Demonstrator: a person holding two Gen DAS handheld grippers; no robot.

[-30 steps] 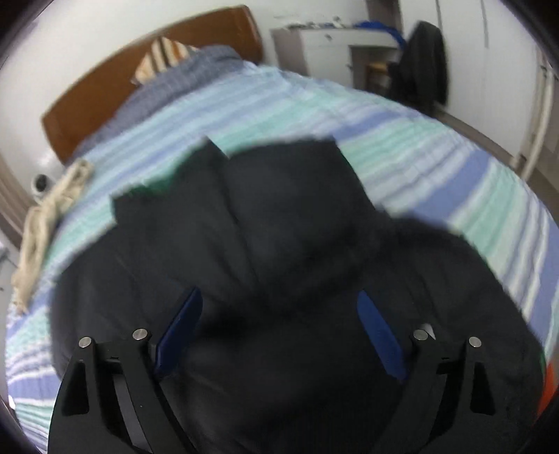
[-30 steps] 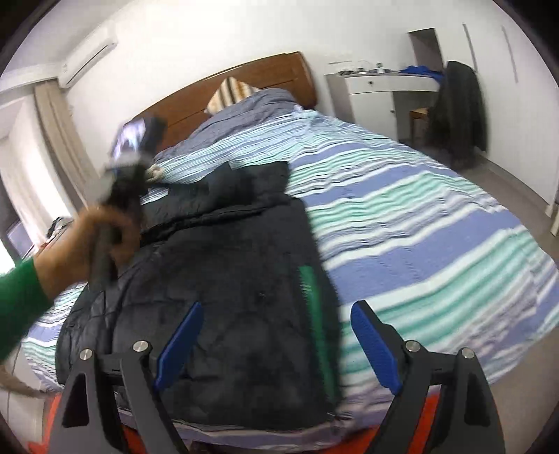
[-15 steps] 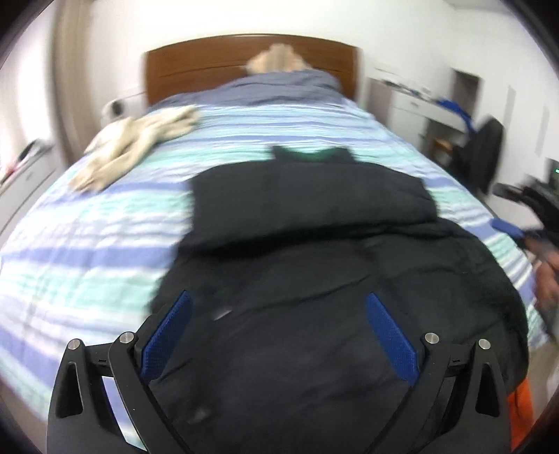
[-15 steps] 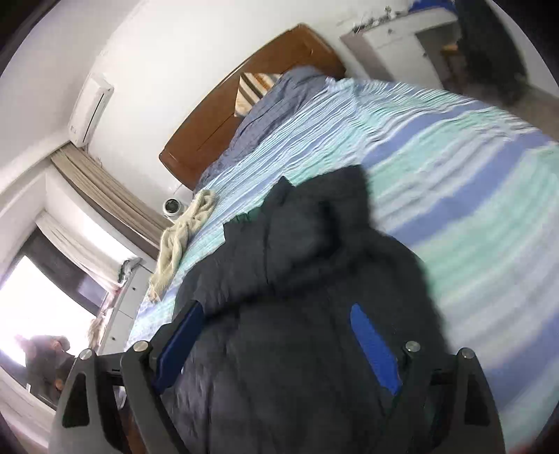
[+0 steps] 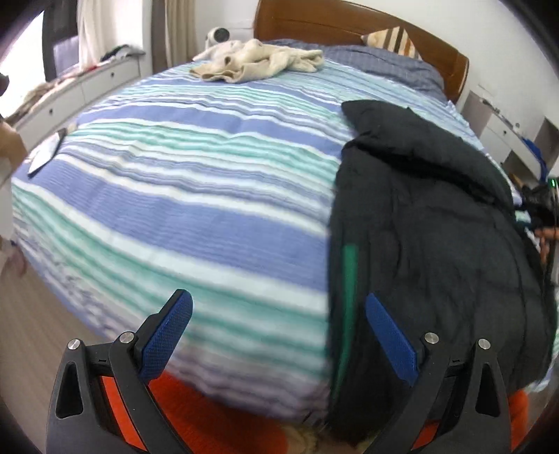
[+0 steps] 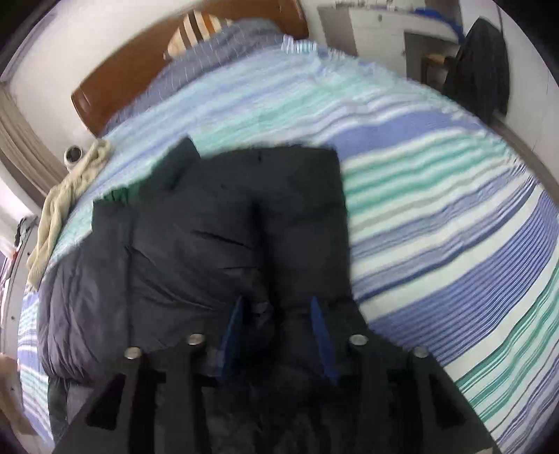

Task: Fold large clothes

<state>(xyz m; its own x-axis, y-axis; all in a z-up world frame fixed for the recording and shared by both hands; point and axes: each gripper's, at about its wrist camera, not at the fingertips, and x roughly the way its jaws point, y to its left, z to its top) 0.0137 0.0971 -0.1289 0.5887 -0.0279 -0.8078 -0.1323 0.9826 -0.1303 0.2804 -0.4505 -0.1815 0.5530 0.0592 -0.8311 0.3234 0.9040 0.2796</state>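
Note:
A large black padded jacket (image 5: 429,223) with a green inner strip lies on the striped bed, partly folded; it also shows in the right wrist view (image 6: 216,230). My left gripper (image 5: 276,335) is open and empty, hovering over the bed's near edge just left of the jacket's hem. My right gripper (image 6: 276,328) has its jaws narrowed around a bunch of the jacket's fabric at the near edge.
The bed (image 5: 181,181) has a blue, green and white striped cover. A beige garment (image 5: 255,61) lies near the headboard (image 5: 349,21). A white dresser (image 6: 380,28) and a dark coat on a chair (image 6: 482,63) stand at the right. Drawers (image 5: 80,90) line the left wall.
My left gripper has swung left, so the jacket now sits at the right of its view. My right gripper has come down onto the jacket and narrowed its jaws on the fabric.

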